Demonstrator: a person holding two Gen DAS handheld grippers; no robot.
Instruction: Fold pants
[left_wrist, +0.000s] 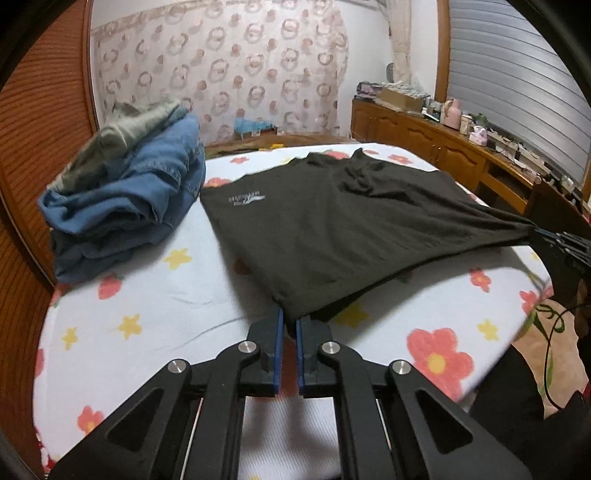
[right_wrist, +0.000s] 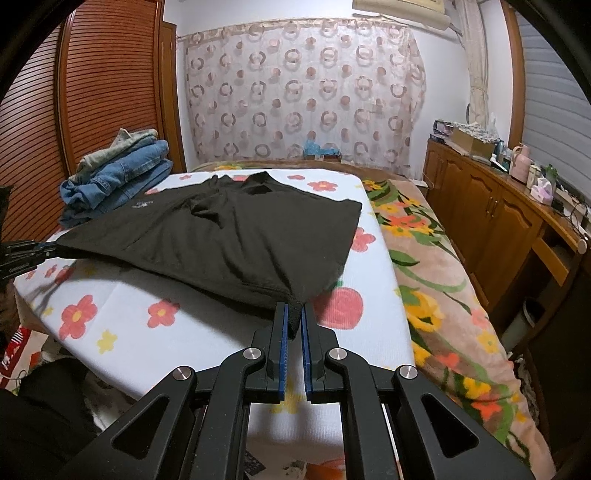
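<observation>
Dark pants (left_wrist: 332, 229) lie spread on flower-print board (left_wrist: 147, 332) atop bed, beside stack of folded jeans (left_wrist: 125, 206). Pants appear partly folded; further folds and stacking judged outstanding. Left gripper (left_wrist: 290, 321) jaws narrow, pinching near-left corner of pants. Right gripper (right_wrist: 294, 317) jaws narrow, clamped on near-right corner. Both grippers angled down toward board, corners raised slightly, near edge taut between them.
</observation>
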